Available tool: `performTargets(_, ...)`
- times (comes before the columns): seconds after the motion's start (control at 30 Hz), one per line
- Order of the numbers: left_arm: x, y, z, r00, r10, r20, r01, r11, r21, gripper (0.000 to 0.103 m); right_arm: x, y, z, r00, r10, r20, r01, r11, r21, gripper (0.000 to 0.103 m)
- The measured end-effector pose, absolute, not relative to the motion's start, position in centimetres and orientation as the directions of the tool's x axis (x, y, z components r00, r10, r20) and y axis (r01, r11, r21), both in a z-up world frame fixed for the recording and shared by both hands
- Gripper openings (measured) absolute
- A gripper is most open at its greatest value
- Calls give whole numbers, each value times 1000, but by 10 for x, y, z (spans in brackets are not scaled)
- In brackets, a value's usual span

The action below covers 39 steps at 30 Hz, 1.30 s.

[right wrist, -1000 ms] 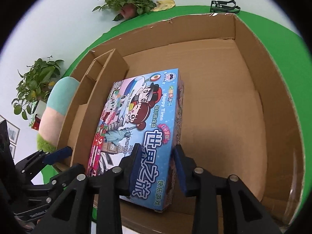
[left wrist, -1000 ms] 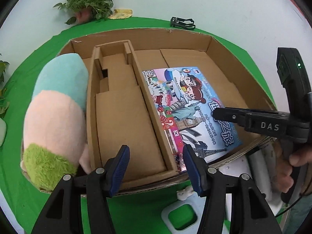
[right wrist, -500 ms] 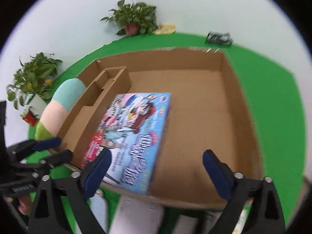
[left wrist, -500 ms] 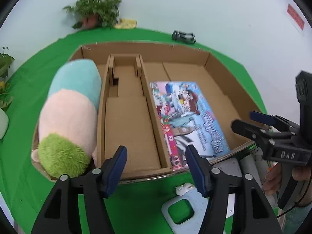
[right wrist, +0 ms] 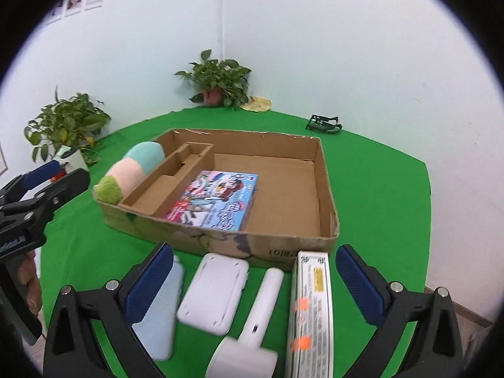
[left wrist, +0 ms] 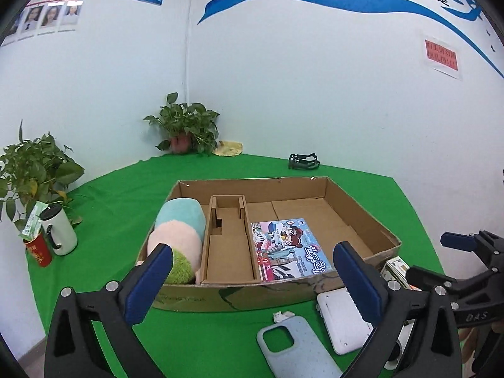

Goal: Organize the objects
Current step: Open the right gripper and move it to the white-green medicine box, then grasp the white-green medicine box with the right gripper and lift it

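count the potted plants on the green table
2: one potted plant at the far corner beside the wall, another potted plant at the left edge behind the white mug. Others may sit out of frame.

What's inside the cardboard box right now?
In the cardboard box: a striped plush toy at the left, an empty cardboard divider insert, and a colourful game box. Whatever lies beneath the plush and game box is hidden.

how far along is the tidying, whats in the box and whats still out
Done: the plush toy and the game box lie in the cardboard box. In hand: nothing; the left gripper is opening, the right gripper open, both empty. Left on the cloth: phone case, white pad, white handheld device, long carton.
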<state>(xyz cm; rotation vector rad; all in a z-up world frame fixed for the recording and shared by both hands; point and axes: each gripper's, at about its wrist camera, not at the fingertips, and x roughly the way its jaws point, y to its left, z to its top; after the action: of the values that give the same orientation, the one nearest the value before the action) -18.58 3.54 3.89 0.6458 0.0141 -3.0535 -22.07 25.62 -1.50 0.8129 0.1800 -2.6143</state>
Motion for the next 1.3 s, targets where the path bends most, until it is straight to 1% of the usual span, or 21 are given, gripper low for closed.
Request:
performTargets(0.1,-169,36,39,-896,-21,-443,24,-1000,-2,103,-201,263,-20,-743,-349,-571,428,-904,-4,103)
performTargets(0.23,-145,40,32,-873,28,-486,-28,-1000,-6,103,-187,291,-46,-688,-345,-638,402,-914,61,103)
performTargets(0.37,-133,44,16,-833,106,-543,-83,-994,-68,103,-181,317,-66,-655,-320,-685,362,-928,87,103)
performTargets(0.5,-127,52,-9,-796,122,-594,-87,-992,-87,103,-177,334,-84,-618,-308,-723,341,-934,107,101)
performTargets(0.53,-125,54,-14,-788,127,-603,-89,-992,-94,103,-177,338,-89,-612,-299,-732,332,-937,106,99)
performTargets(0.57,-125,55,-18,-782,133,-609,-91,-991,-100,103,-178,340,-91,-608,-296,-736,327,-939,107,94)
performTargets(0.7,-127,64,-29,-757,160,-633,-101,-987,-128,103,-190,346,-96,-597,-286,-749,295,-947,127,81)
performTargets(0.73,-130,64,-28,-753,166,-637,-103,-985,-135,103,-192,346,-97,-595,-279,-754,290,-949,122,73)
performTargets(0.83,-133,72,-28,-742,190,-643,-122,-981,-149,103,-194,344,-104,-573,-281,-770,298,-947,124,58)
performTargets(0.87,-133,74,-27,-741,190,-644,-125,-982,-145,103,-194,342,-106,-565,-288,-773,303,-944,130,49)
performTargets(0.93,-135,77,-27,-738,196,-646,-131,-980,-147,103,-193,341,-107,-567,-277,-776,297,-947,120,36)
performTargets(1.0,-137,78,-28,-731,205,-651,-135,-978,-156,103,-191,344,-106,-585,-269,-765,287,-951,115,33)
performTargets(1.13,-139,80,-30,-724,227,-652,-149,-974,-173,103,-184,350,-94,-633,-267,-727,251,-959,134,32)
performTargets(1.23,-140,75,-30,-717,253,-650,-154,-966,-207,103,-175,347,-73,-686,-266,-677,248,-960,127,32)
performTargets(1.3,-140,71,-31,-714,263,-648,-154,-963,-222,103,-167,342,-59,-700,-296,-650,270,-952,144,32)
